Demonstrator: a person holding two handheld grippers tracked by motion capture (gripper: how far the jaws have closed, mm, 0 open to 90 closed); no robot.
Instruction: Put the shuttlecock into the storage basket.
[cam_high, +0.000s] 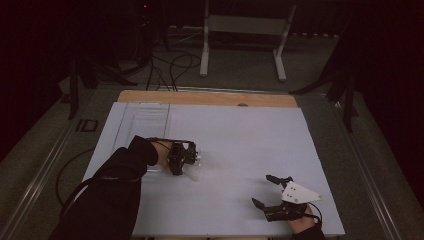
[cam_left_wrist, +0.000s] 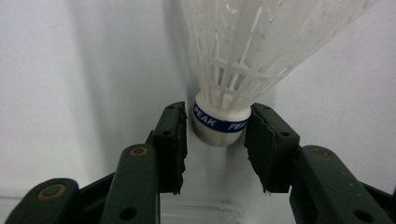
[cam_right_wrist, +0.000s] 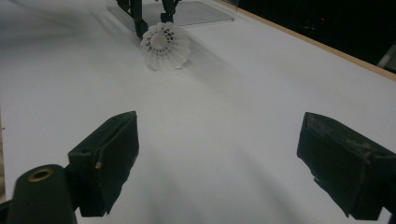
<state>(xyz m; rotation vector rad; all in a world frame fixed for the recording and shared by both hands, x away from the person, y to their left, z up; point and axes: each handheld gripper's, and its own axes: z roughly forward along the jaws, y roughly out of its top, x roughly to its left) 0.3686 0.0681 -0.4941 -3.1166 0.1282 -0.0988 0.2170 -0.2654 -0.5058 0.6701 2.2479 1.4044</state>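
Across the high view, the white rectangular sheet-covered surface (cam_high: 240, 150) takes up the middle, with a strip of bare brown wood (cam_high: 207, 98) along its far edge. At the far left corner of this surface lies a flat, clear plastic tray (cam_high: 145, 120).

On the near right, the right tool (cam_high: 265, 191), black with a pale grey three-cornered plate on top, rests low over the surface. Its jaws stand wide apart with nothing between them; in the right gripper view the two black pads (cam_right_wrist: 109, 154) frame bare white sheet.

On the left, a forearm in a black sleeve (cam_high: 115, 185) reaches in from the near edge and carries the left tool (cam_high: 192, 160), which sits just near of the clear tray.

The white plastic shuttlecock (cam_left_wrist: 243, 60) lies on the surface at the left tool's tips, its lattice skirt flaring away from the tool. In the right gripper view the skirt's open mouth (cam_right_wrist: 164, 44) faces the camera, well apart from the right tool.

The rounded white base of the shuttlecock, ringed by a blue band printed "PEAK" (cam_left_wrist: 219, 122), sits between the left tool's jaws. Both pads (cam_left_wrist: 173, 140) stand against the sides of this base, and the jaws are drawn in close around it, gripping it.
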